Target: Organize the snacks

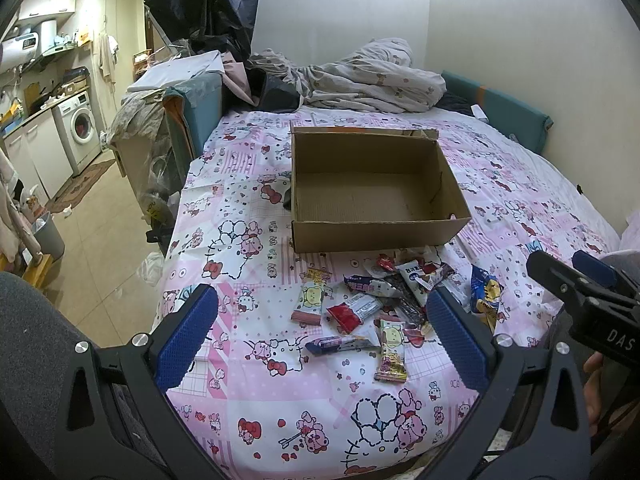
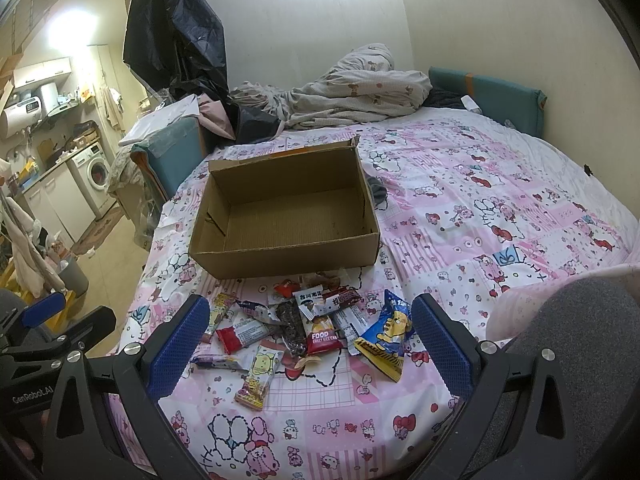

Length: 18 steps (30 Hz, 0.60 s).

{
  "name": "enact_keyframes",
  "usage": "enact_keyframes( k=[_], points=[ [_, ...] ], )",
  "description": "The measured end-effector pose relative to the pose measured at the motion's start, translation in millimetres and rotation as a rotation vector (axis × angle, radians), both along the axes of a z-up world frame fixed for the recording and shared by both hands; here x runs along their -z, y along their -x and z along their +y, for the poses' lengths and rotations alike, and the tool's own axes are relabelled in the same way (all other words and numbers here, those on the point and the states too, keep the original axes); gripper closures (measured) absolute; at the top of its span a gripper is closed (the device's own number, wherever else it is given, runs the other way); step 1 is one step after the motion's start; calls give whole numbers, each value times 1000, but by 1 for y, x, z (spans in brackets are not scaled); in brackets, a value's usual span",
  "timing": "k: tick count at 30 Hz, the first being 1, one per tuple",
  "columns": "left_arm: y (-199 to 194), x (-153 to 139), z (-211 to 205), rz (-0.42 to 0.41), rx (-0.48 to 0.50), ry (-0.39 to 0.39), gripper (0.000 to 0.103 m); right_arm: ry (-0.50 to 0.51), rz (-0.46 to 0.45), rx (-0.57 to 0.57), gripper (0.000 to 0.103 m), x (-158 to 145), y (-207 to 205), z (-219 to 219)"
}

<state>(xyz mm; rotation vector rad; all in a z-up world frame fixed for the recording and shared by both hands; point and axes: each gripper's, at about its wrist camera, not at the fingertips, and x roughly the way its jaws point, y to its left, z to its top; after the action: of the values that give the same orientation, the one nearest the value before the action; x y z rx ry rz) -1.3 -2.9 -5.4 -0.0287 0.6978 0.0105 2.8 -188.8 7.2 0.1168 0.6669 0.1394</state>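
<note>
- Your left gripper (image 1: 320, 320) and right gripper (image 2: 310, 332) both hover spread wide, holding nothing, ready to pick.
- The snacks (image 2: 312, 328) lie heaped on the bed (image 2: 480, 208), just before the box (image 2: 280, 258).
- It sits empty, open side up, ready for filling.

Both the left claw (image 1: 320, 320) and the right claw (image 2: 310, 332) hover side by side, jaws spread wide, gripping nothing.
</note>
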Motion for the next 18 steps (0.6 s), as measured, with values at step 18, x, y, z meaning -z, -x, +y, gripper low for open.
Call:
enact_keyframes(
  k=[18],
  points=[
    [0,0,1,2,0,2,0,-2,2,0,0,0,0,0]
  ],
)
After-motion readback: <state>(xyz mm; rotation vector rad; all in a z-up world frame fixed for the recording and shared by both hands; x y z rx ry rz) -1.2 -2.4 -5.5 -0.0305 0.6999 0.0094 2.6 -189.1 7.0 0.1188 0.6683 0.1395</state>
